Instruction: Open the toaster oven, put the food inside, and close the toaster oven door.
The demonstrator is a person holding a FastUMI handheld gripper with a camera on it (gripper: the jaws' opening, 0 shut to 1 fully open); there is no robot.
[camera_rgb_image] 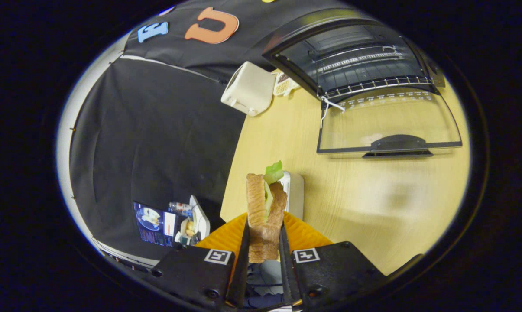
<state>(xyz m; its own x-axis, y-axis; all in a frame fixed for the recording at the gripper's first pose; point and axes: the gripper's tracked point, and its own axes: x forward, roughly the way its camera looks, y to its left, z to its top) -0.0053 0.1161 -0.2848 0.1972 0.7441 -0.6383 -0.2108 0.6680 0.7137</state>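
The claw (264, 242) is holding the sandwich (265, 212) upright between its two fingers, both pressing on the lower part of the bread, while the upper part with its green lettuce is standing free just beyond the fingertips. Below the sandwich an orange plate (304, 234) is lying on the near part of the tabletop (373, 195), with a small white box (295, 190) just behind it.

Far and to the right, the toaster oven (351, 56) is standing with its glass door (390, 121) folded down flat toward the near side, its wire rack (373, 84) showing at the mouth. A white toaster (248, 88) is sitting to the oven's left.

The sandwich is looking light and soft (two slices around a loose filling), so it is likely to squash under a hard squeeze and to shed lettuce if tilted. A grip across the two bread faces, low and near the crust, seems the sound choice, firm enough to pin the filling without crushing it. Whether the food is real or a stiffer replica is hard to judge from this view. The open door's handle (397, 145) is lying between the claw and the rack, so the sandwich probably needs to pass above it.
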